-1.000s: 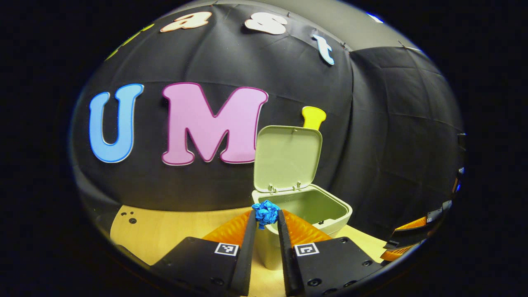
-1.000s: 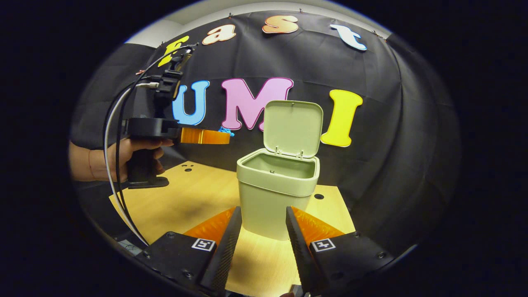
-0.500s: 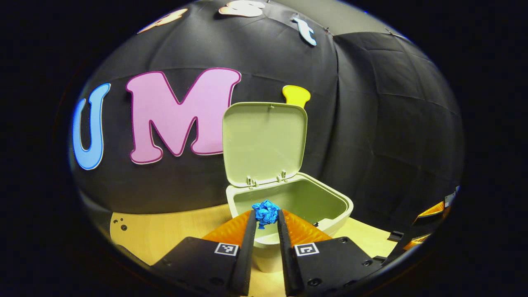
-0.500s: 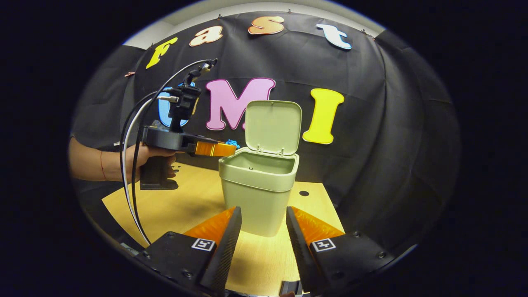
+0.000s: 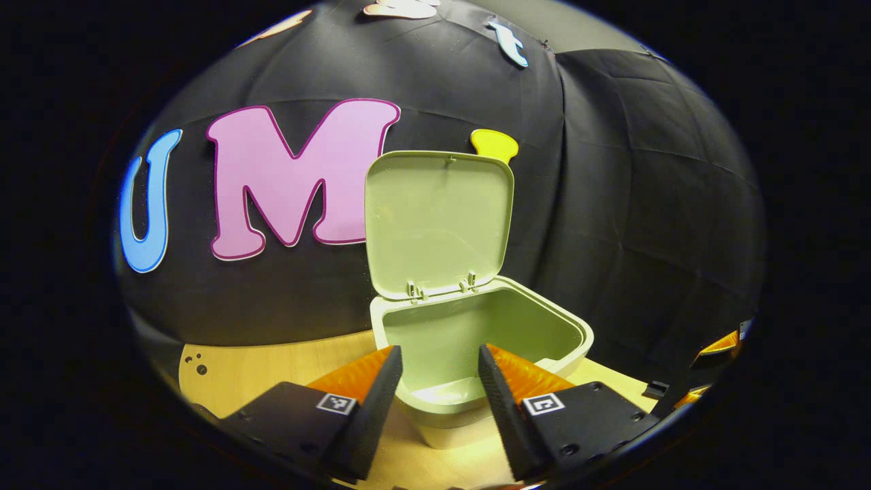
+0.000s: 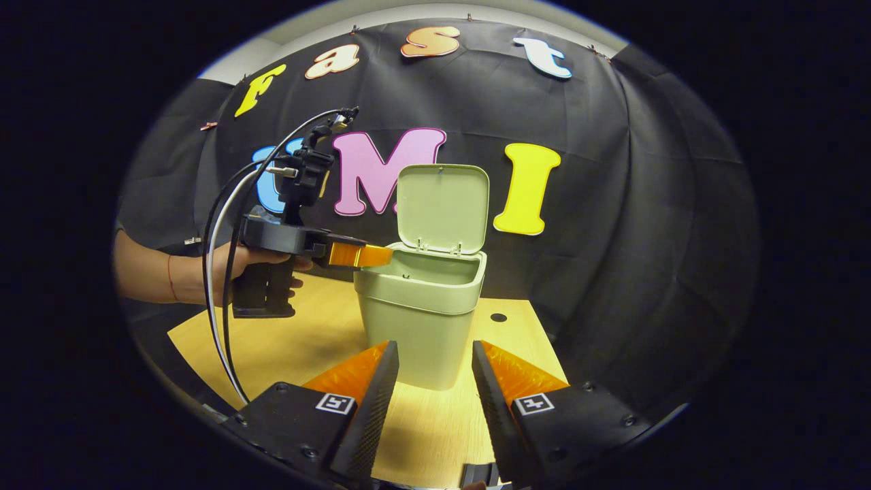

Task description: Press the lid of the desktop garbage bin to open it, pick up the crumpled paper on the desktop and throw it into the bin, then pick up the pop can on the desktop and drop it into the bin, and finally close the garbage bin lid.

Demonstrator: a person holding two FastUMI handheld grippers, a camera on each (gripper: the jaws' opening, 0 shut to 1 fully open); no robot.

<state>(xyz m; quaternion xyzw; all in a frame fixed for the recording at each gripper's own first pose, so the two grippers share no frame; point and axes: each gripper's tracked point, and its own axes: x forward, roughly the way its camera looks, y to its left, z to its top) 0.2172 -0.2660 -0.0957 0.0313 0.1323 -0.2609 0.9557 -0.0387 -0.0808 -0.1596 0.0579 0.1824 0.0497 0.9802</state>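
The garbage bin is a pale sage green all over, plain and unpatterned, and its raised lid is the same green on its inner face; seen in the left gripper view the bin's inside is that same flat green, a little lighter at the floor where the light falls. The worktop is a light yellowish wood tone with a faint grain and a few small dark round holes. The left gripper has a black handle and body. From it run cables, one white and one black. The hand holding it has a thin red band at the wrist.
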